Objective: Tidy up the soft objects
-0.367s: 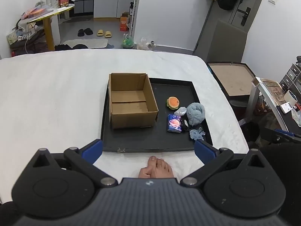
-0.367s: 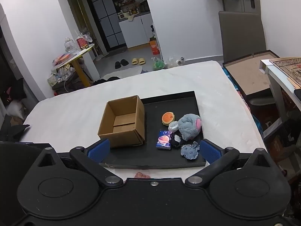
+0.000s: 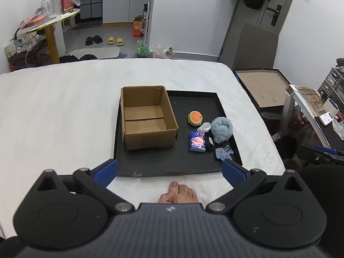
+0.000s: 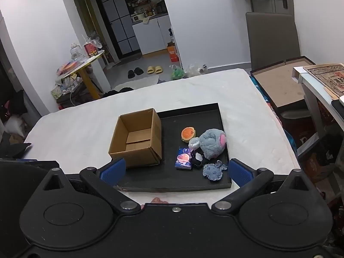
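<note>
Tissue pack [image 4: 183, 158], print unreadable, black tray [image 4: 169, 181]

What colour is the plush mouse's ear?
Pink, on the grey plush mouse; clearest in the right wrist view.

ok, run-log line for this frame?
left gripper open | right gripper open | cardboard box empty | plush toys on tray

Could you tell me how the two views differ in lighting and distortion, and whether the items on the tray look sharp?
Left wrist view: even, bright light, strong fisheye bend at the bed edges, burger toy sharp. Right wrist view: darker corners, walls curve, the tissue pack glows with glare, the grey plush is sharp.
</note>
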`<state>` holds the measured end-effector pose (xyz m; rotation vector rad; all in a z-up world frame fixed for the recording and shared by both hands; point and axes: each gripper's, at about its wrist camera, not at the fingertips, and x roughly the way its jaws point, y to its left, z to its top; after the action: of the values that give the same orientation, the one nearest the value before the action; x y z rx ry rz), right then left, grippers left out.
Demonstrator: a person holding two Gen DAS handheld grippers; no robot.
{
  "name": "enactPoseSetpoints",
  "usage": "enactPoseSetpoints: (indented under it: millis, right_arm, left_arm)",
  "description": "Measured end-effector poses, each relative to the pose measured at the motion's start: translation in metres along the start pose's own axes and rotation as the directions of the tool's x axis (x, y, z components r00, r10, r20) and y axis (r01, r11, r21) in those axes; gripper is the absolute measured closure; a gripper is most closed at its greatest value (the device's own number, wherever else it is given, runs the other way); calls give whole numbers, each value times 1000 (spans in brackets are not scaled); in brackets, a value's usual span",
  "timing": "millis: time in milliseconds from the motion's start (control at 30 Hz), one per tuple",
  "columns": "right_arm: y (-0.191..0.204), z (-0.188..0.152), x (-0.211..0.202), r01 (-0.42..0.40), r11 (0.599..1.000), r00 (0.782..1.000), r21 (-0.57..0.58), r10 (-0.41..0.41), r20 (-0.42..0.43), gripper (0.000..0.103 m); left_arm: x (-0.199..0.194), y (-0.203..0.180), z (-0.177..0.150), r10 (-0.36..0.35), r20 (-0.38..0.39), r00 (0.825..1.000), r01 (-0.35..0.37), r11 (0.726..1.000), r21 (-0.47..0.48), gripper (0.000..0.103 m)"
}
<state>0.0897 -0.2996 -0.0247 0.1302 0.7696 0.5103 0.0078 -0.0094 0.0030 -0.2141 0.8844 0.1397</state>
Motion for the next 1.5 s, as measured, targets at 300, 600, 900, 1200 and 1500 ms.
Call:
enactPoseSetpoints:
  millis: [300,600,900,1200,1500]
  right_arm:
    - [2,4,-2,22,1000,1000,-5,-22,16,0]
    - [-5,1,-4,40,999,999,37,-40,13,0]
    - [-16,-2,-6,57,996,998,62,-58,15,0]
    - [-15,-1,-6,46,998,999,49,-47,12,0]
    - [-14,0,-5,40,998,999,51,-41,7,0]
  left_arm:
    - [2,-8,3,-15,23,1000,14,999,34,0]
    - [7,-15,6,-43,14,999,42,998,43,0]
    - [12,-28,8,-65,13,998,64,996,59,0]
    - [12,-28,10,-65,8,998,65,996,56,0]
    - [12,-25,9,-64,7,998,64,997,48,0]
